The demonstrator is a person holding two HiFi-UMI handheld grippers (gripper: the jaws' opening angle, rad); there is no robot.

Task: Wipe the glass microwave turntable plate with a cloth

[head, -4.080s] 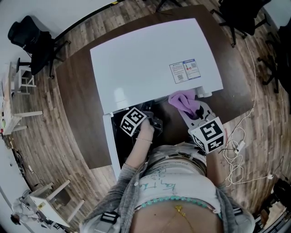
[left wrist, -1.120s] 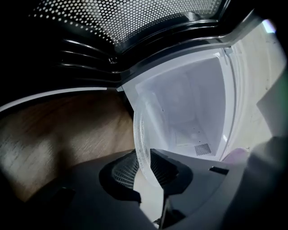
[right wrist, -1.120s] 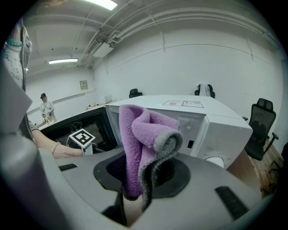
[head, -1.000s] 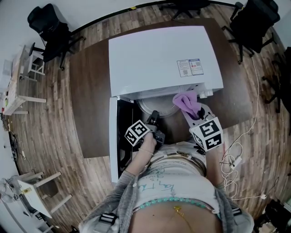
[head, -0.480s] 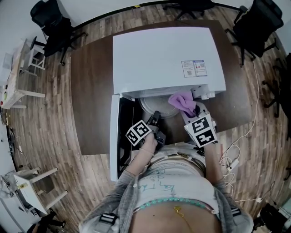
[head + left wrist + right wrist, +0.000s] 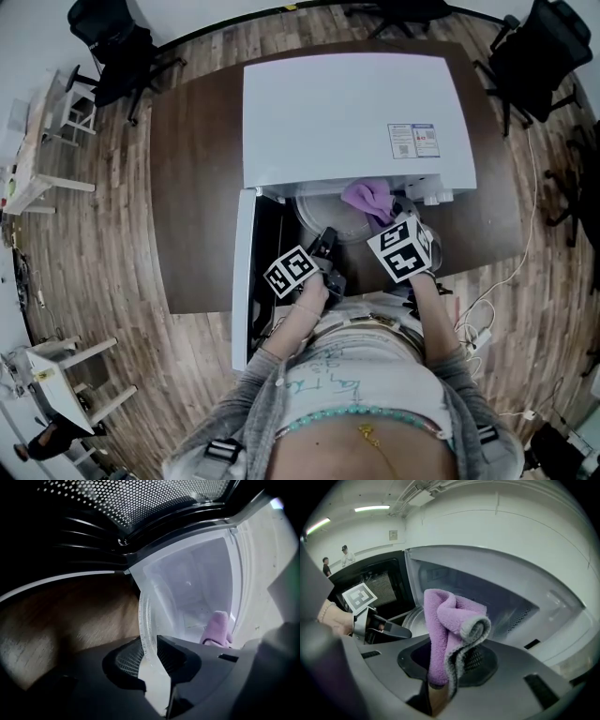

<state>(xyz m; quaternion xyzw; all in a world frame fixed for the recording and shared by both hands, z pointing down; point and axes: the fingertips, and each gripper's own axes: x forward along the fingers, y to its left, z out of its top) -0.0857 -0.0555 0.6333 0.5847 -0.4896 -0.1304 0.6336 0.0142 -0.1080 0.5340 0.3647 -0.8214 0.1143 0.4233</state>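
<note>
Grips the glass plate [image 6: 187, 583] by its rim in the left gripper [image 6: 151, 654]; pinches a purple cloth [image 6: 447, 620] in the right gripper [image 6: 440, 677], just right of the left.

From above, the microwave [image 6: 356, 112] hides the far part of the glass plate [image 6: 319, 221] under its white top. My cloth [image 6: 367, 199], left gripper [image 6: 323, 242] and right gripper [image 6: 392, 217] cover more of it. The label [image 6: 415, 141] on that top is too small for me to read.

In the left gripper view, the plate's near edge drops out of sight behind the gripper's body. There the cloth [image 6: 216, 629] is only a blurred purple shape through the glass.

In the right gripper view, the cloth covers most of my pads [image 6: 477, 660]. Two people [image 6: 335, 560] far off at the left are too small to make out.
</note>
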